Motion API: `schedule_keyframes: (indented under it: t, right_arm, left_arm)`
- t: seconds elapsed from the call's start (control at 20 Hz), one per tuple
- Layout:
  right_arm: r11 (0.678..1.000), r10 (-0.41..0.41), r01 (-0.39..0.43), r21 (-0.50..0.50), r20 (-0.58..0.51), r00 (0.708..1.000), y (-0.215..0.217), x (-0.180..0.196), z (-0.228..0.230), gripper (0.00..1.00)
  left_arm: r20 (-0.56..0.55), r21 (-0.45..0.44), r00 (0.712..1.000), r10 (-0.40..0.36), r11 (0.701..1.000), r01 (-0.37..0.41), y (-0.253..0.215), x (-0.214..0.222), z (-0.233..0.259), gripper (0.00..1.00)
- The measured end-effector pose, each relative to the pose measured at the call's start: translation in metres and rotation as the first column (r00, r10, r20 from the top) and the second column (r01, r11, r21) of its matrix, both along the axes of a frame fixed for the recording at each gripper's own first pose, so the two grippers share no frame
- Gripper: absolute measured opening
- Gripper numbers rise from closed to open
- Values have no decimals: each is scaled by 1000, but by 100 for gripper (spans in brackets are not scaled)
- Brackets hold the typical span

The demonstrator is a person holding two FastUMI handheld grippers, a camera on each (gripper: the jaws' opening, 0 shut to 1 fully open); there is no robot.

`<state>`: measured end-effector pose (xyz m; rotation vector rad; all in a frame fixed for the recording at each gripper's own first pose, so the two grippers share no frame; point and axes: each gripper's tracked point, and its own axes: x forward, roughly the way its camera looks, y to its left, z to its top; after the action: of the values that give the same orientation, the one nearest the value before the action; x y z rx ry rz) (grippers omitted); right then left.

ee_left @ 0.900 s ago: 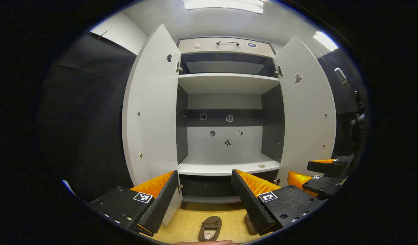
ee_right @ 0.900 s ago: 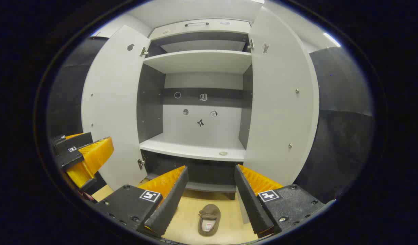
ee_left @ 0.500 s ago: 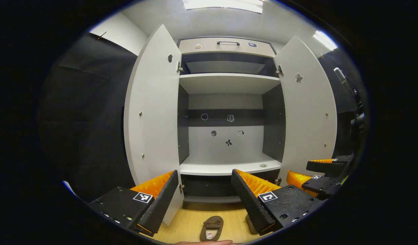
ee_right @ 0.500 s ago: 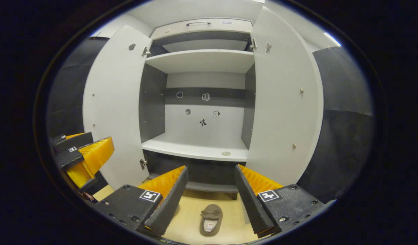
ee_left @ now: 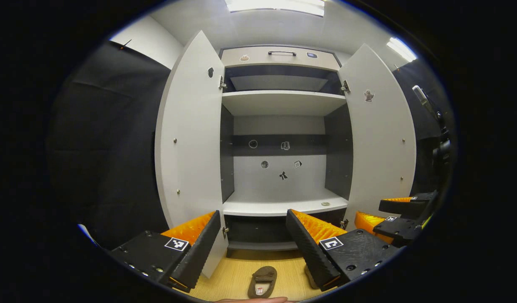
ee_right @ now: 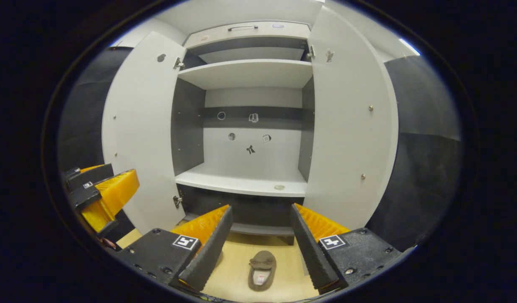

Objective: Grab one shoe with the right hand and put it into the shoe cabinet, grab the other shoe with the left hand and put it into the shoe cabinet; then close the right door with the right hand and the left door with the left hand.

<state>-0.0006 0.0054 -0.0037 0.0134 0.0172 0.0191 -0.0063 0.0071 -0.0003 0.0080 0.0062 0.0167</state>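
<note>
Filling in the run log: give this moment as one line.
left gripper: open, empty | right gripper: open, empty | brown slipper-style shoe: on wooden floor | white shoe cabinet: both doors open, shelves bare

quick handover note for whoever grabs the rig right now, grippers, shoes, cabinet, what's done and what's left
Left gripper: open, holding nothing, aimed at the cabinet.
Right gripper: open, holding nothing, aimed at the cabinet too.
Shoes: one brown shoe lies on the wooden floor in front of the cabinet, between the right gripper's fingers in its view. In the left gripper view a second shoe peeks out behind the finger beside it.
Shoe cabinet: left door and right door both wide open; no shoes on the shelves in view.
Done: nothing yet.
Left: both shoes in, then close the right door, then the left.
</note>
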Motion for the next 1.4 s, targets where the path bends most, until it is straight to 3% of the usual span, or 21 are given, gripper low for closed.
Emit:
schedule_keyframes:
  t: [0.45, 0.7, 0.95, 1.15, 1.3, 1.4]
  right_arm:
    - [999, 51, -51, -16, -11, 999, 12, 6, -8, 89]
    - [995, 85, -87, -40, -46, 995, 22, 19, -40, 90]
    - [995, 78, -91, -52, -214, 974, 26, 48, -155, 90]
    - [992, 90, -116, -53, -355, 930, 33, 66, -264, 90]
    - [987, 60, -119, -109, -435, 899, 31, 83, -322, 90]
    - [988, 58, -118, -95, -484, 873, 33, 91, -351, 89]
  left_arm:
    - [-26, 7, 999, 22, 1000, -22, 5, -4, -6, 97]
    - [-66, 38, 998, 24, 999, -21, 8, -9, -20, 97]
    - [-159, 114, 987, 34, 993, -16, 10, -18, -59, 96]
    - [-229, 131, 972, 59, 991, -30, 17, -24, -91, 96]
    - [-285, 143, 954, 97, 988, -57, 31, -30, -116, 95]
    - [-309, 148, 945, 107, 987, -64, 37, -36, -126, 96]
